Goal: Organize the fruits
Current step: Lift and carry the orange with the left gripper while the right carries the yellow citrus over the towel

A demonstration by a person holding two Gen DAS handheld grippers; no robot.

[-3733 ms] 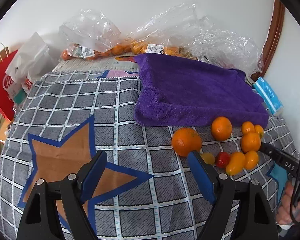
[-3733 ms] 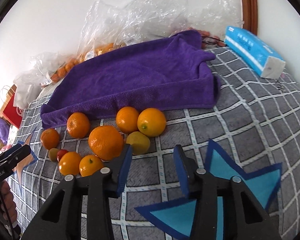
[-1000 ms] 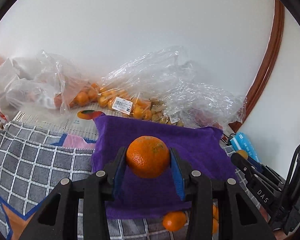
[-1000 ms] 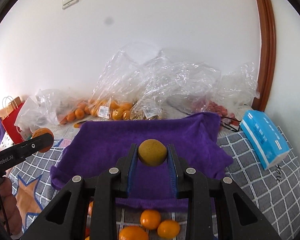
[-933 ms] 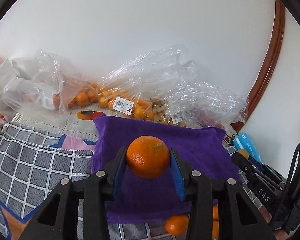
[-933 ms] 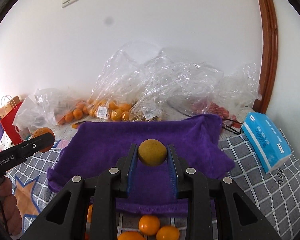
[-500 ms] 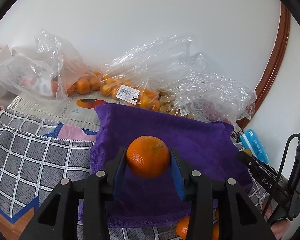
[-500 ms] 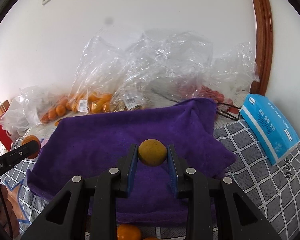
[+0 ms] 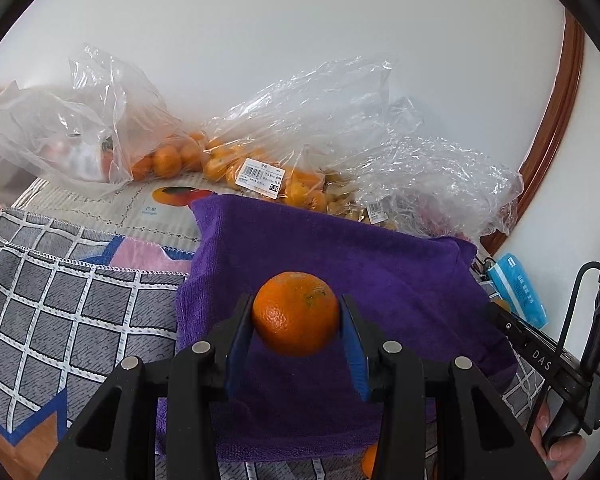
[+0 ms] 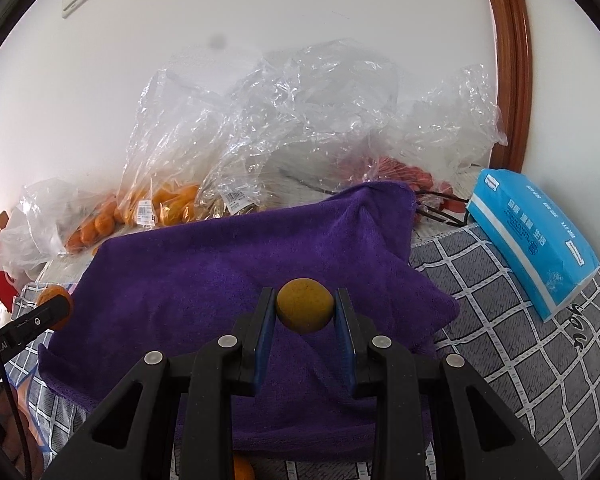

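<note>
The worktop is covered by a grey checked cloth (image 9: pixel 72 312) with blue and brown star shapes, and a purple towel (image 10: pixel 204 280) lies spread on it. Behind the towel, clear plastic bags (image 9: pixel 308 152) of orange fruit rest against the wall. A blue tissue pack (image 10: pixel 532 236) lies on the cloth just right of the towel, and a loose orange fruit (image 10: pixel 242 470) shows at the towel's near edge.

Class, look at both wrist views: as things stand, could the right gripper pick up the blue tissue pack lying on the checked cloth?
Probably not yet. The right gripper is shut on a small yellowish round fruit, so its jaws are occupied. The blue tissue pack lies uncovered to its right, past the purple towel; nothing visibly blocks the path.
</note>
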